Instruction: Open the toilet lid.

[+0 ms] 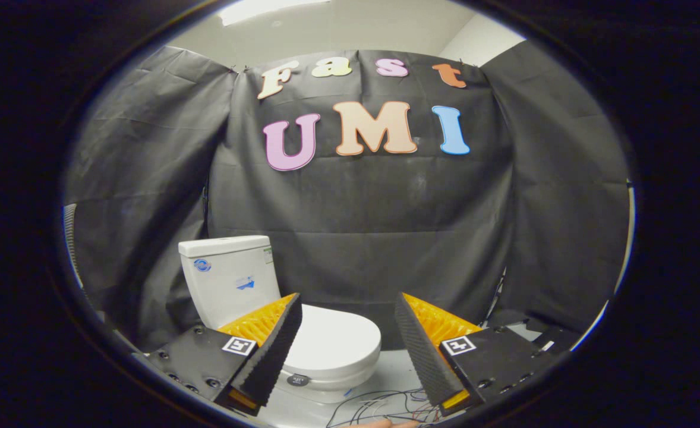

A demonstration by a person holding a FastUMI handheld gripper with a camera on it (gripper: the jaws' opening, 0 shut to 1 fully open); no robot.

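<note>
Jaws apart and empty on the gripper [345,345]. Toilet lid [332,342] down flat, just ahead, toward the left jaw, cistern [228,276] behind. Best lowered to the lid's front edge, hooked underneath, swung up toward the cistern. Loose wires [380,407] on floor nearby.

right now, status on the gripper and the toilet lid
Gripper open, holding nothing. Toilet lid down, shut, ahead of the fingers, nearer the left one. Loose wires on the floor beside the bowl; nothing on the lid.
</note>
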